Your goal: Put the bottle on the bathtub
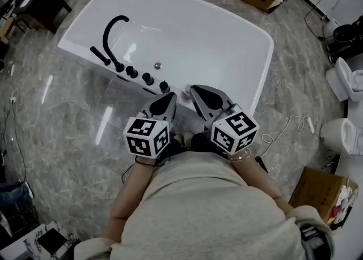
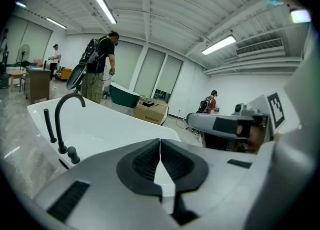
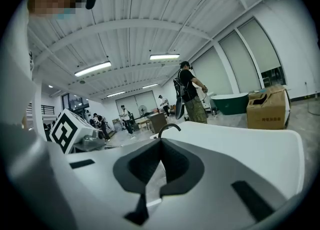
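Left gripper (image 1: pixel 168 99) and right gripper (image 1: pixel 198 92) are both closed and empty. A small pinkish object (image 1: pixel 184 90), perhaps the bottle, sits on the bathtub (image 1: pixel 262 63) near rim between their tips, equally close to both.

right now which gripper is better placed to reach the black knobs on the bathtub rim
Left. The left gripper sits close beside the nearest knob; the right gripper is farther along the bathtub rim. Both are shut and empty.
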A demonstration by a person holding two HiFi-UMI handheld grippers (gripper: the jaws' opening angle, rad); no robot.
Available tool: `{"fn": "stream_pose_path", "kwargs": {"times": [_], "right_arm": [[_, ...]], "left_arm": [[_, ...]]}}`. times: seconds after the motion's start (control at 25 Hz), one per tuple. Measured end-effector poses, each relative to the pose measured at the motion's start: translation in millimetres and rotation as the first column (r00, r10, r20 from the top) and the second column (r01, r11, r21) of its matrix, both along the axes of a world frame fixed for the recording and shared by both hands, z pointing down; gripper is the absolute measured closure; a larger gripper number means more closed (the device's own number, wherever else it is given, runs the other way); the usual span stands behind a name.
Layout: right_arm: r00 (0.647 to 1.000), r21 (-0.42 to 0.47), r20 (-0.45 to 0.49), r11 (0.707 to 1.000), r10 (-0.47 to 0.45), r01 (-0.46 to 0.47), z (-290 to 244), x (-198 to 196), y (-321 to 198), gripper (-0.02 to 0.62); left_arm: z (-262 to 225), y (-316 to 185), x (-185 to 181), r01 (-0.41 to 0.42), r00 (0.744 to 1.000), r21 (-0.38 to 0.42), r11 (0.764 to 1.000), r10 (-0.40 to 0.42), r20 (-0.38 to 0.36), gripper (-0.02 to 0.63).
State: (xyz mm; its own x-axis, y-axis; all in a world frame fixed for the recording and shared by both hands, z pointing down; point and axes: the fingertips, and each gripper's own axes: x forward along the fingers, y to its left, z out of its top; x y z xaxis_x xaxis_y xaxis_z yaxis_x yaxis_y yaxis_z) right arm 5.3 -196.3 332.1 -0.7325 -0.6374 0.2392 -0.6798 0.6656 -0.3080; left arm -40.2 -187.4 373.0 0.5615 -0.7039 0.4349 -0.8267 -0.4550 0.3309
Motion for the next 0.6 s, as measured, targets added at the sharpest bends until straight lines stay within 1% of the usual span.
{"fn": "stream_pose_path", "kwargs": {"times": [0.16,0.32,0.6], "right_arm": [[1.000,0.005,-0.027,1.000,-0.003,0.003,1.2,4.7,2.8,0.597],[0.999,0.036,-0.051,0.999,-0.011,0.013,-3.9,3.6,3.9,0.597],[1.000,0.031,-0.026,0.999,0.010,-0.009,-6.6,9.0,8.4,0.597]], "left_arm": [[-7.1,-2.1,4.5,0.005,1.000,0.026,1.000,-0.005,0.010,0.597],[-6.8,0.4,7.5,0.011,0.999,0.020,1.000,-0.012,0.034,0.598],[-10.2,4.6,10.9,0.029,0.999,0.026,0.999,-0.030,0.037,0.598]]}}
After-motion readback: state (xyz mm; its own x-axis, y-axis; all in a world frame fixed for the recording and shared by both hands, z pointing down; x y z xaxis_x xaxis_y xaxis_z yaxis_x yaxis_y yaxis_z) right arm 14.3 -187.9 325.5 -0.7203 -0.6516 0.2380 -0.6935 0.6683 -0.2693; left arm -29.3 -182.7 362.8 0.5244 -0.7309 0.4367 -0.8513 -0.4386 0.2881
